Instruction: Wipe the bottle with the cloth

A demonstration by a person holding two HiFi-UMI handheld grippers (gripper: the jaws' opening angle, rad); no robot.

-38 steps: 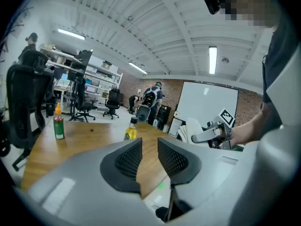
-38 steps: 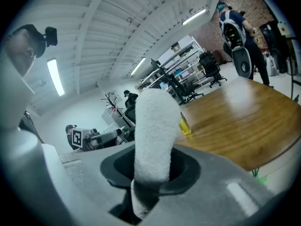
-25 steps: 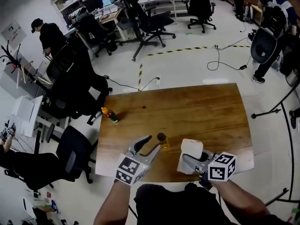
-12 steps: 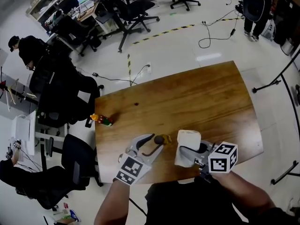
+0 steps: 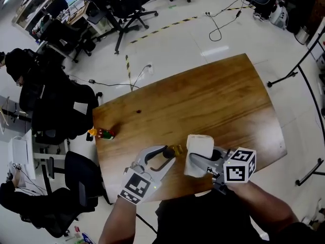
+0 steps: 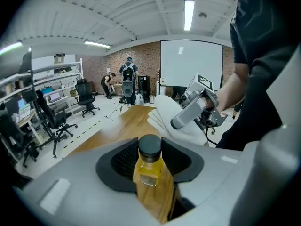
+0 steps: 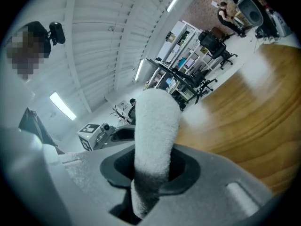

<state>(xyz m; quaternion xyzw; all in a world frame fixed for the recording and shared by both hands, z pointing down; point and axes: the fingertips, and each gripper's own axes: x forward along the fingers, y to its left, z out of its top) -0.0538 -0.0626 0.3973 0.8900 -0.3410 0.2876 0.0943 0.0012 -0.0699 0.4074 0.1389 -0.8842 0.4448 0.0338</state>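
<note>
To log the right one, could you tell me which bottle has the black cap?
The yellow bottle between the left gripper's jaws; the other bottle, at the table's left edge, is orange-capped.

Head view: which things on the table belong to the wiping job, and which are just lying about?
In the job:
bottle, yellow liquid, black cap, between the jaws of the left tool, which have just been closing on it
white cloth, gripped in the right tool

Lying about:
small orange-capped bottle, on its side near the table's left edge
</note>
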